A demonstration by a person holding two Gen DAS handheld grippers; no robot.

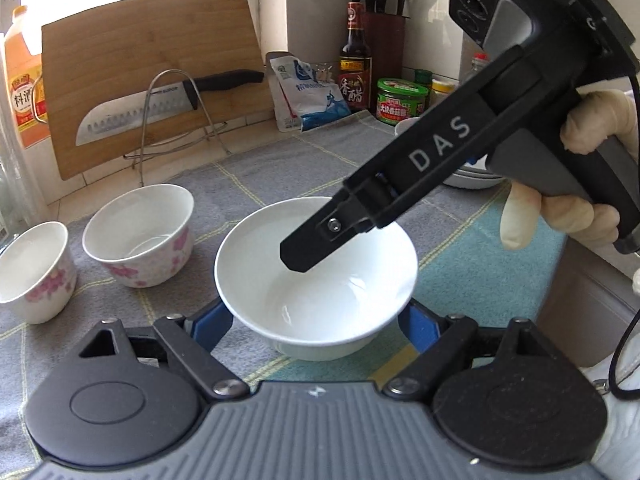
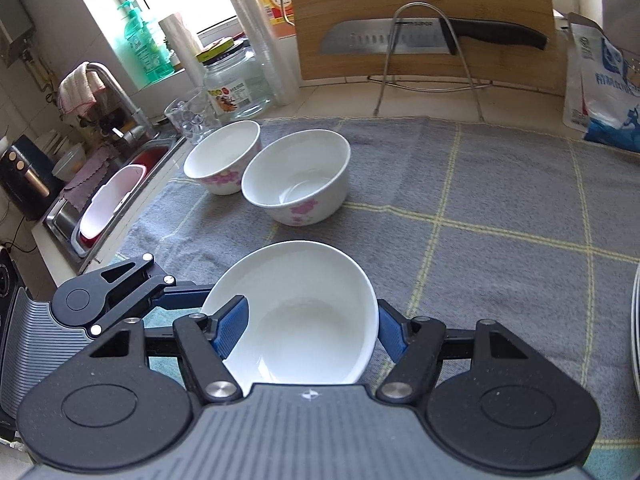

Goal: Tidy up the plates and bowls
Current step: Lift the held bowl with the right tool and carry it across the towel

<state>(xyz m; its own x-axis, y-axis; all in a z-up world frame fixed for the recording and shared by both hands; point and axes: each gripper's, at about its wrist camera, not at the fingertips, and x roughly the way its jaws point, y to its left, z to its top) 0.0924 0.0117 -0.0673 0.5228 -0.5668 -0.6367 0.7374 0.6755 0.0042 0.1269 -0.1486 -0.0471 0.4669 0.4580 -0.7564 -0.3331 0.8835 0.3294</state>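
A plain white bowl sits on the grey checked cloth. My left gripper is open, its blue fingers on either side of the bowl's base. My right gripper straddles the bowl's rim, one finger inside the bowl and one outside; it also shows from the side in the left wrist view, tip over the bowl. Two white bowls with pink flowers stand to the left.
A bamboo cutting board with a knife on a wire rack leans at the back. Sauce bottle, jar and salt bag stand behind. Stacked plates lie at right. The sink is far left.
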